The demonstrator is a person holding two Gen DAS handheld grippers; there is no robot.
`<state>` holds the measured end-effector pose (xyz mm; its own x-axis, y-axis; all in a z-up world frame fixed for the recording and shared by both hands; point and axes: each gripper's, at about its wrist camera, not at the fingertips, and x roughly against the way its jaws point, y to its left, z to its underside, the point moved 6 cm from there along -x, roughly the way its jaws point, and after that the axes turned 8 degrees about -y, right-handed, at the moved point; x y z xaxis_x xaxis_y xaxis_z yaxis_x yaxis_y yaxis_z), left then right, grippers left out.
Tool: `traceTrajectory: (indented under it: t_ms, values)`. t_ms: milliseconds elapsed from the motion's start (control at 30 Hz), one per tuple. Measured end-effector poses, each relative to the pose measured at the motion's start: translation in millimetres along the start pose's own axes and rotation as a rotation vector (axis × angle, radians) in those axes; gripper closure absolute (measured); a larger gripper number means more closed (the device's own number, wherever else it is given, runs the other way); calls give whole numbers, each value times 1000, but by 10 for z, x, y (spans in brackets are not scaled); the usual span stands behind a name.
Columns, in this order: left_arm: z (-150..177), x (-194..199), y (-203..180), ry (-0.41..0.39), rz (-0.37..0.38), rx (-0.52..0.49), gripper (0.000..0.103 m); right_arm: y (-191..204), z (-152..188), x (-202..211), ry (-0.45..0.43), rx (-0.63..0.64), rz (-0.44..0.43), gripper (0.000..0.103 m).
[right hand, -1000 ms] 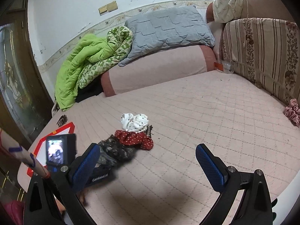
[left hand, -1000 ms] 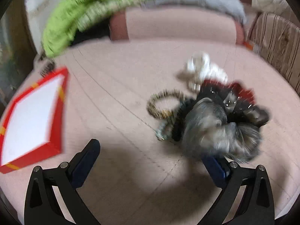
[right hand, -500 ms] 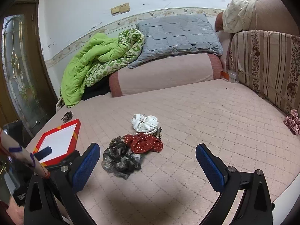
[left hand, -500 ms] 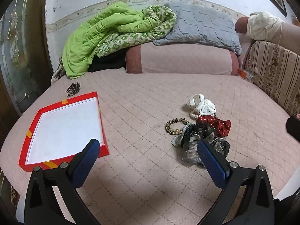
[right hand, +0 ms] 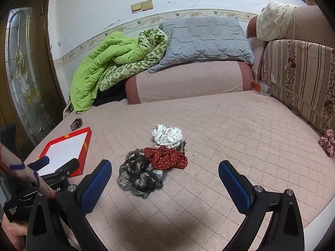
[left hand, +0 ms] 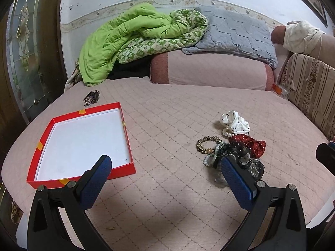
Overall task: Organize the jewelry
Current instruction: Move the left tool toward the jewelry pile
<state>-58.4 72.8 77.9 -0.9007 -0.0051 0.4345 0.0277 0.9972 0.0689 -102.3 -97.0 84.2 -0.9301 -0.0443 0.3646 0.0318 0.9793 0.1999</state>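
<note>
A heap of accessories lies on the pink quilted bed: a white dotted scrunchie, a red dotted scrunchie, a grey-black scrunchie, a gold beaded bracelet and a pearl bracelet. An empty red tray with a white floor lies to the left. My left gripper is open and empty, above the bed between tray and heap. My right gripper is open and empty, just in front of the heap.
A dark hair clip lies beyond the tray. A green quilt, a grey pillow and a pink bolster line the back. A striped cushion and a checked scrunchie are at the right.
My left gripper has pulled back and up from close over the heap, and the tray has come fully into its view. My right gripper has drawn back a little. Both stay open.
</note>
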Motion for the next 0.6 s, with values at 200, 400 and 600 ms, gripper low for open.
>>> traceTrajectory:
  t_ms: [200,400,600]
  values:
    - [12,-26,55,8,1,23,0,18,9,-12,2,-1,2,0]
    - [50,-55,109,16,7,47,0,42,23,-37,8,1,-1,0]
    - [63,-61,146,19,7,61,0,46,29,-58,15,2,-2,0]
